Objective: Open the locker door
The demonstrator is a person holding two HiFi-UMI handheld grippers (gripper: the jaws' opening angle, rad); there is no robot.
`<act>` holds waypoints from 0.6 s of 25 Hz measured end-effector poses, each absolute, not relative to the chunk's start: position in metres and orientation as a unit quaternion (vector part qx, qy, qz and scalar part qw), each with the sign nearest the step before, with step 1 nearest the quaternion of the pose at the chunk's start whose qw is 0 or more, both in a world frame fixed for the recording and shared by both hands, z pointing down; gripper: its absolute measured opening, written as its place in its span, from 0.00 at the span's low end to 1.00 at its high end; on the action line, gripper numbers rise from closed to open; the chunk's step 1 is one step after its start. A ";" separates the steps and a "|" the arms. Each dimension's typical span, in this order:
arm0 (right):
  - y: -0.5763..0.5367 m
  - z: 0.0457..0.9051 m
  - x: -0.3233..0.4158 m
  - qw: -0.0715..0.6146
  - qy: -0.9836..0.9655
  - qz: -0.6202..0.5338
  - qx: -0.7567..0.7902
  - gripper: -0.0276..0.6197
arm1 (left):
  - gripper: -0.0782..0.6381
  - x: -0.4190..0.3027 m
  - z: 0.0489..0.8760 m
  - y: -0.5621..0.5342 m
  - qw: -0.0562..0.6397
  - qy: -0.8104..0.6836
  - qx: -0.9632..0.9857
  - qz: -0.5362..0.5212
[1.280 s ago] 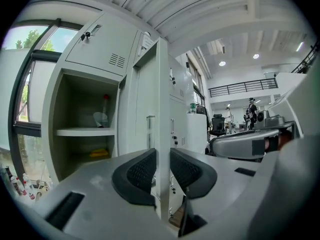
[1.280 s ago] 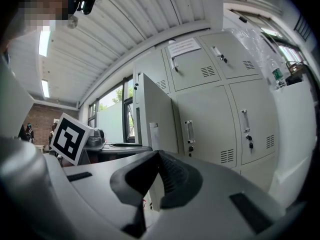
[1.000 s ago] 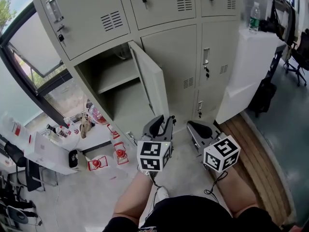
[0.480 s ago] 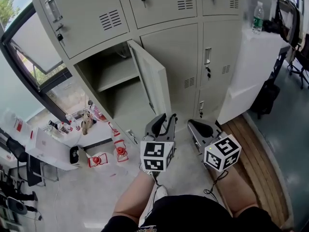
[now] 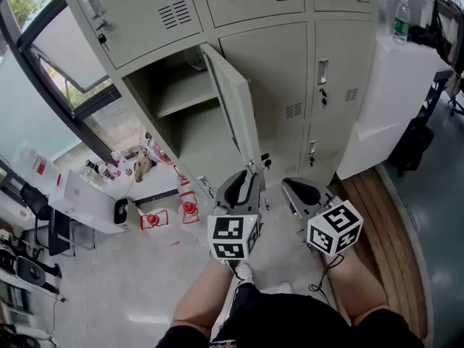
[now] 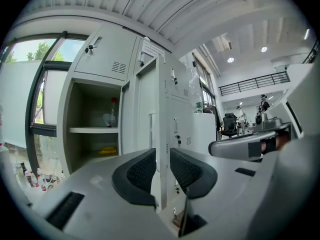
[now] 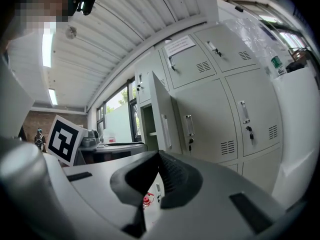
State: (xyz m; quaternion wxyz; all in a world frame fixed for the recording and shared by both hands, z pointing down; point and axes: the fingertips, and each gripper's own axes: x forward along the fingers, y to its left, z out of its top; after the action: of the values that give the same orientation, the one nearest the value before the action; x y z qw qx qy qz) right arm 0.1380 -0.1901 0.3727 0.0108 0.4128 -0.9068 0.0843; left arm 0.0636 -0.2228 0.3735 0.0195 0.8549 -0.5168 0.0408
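Note:
The pale grey locker door [image 5: 235, 111] stands swung out toward me, edge-on, beside its open compartment [image 5: 181, 114] with one shelf. My left gripper [image 5: 245, 182] hovers just below the door's lower corner. In the left gripper view its jaws [image 6: 162, 166] stand apart, and the door's edge [image 6: 161, 109] shows through the gap, clear of both pads. My right gripper [image 5: 296, 189] hangs to the right of it, in front of the closed lockers. Its pads [image 7: 159, 171] meet with nothing between them, and the open door [image 7: 162, 114] shows beyond.
Closed lockers [image 5: 272, 71] surround the open one. A white cabinet [image 5: 391, 78] with a bottle [image 5: 401, 20] stands at the right beside a wooden floor strip [image 5: 377, 223]. Red extinguishers [image 5: 187, 207] and a cluttered low table [image 5: 87, 201] sit at the left under a window [image 5: 65, 64].
The head view has shifted, so the lockers sit further right in the frame. The door stays open and both grippers keep about the same place.

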 end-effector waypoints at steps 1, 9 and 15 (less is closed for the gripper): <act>-0.187 0.375 0.135 0.011 -0.909 0.086 0.407 0.13 | 0.24 0.060 0.376 -0.217 0.021 -0.522 0.852 0.043; -0.163 0.394 0.094 0.012 -0.928 0.106 0.357 0.13 | 0.23 0.015 0.395 -0.177 0.032 -0.563 0.824 0.059; -0.154 0.388 0.047 0.015 -0.942 0.097 0.320 0.13 | 0.18 -0.037 0.387 -0.161 0.033 -0.599 0.798 0.049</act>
State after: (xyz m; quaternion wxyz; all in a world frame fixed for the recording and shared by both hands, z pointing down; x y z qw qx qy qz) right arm 0.0468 -0.1540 0.3882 0.0153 0.3197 -0.9424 0.0972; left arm -0.0369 -0.1606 0.3874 0.0329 0.7984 -0.5992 0.0490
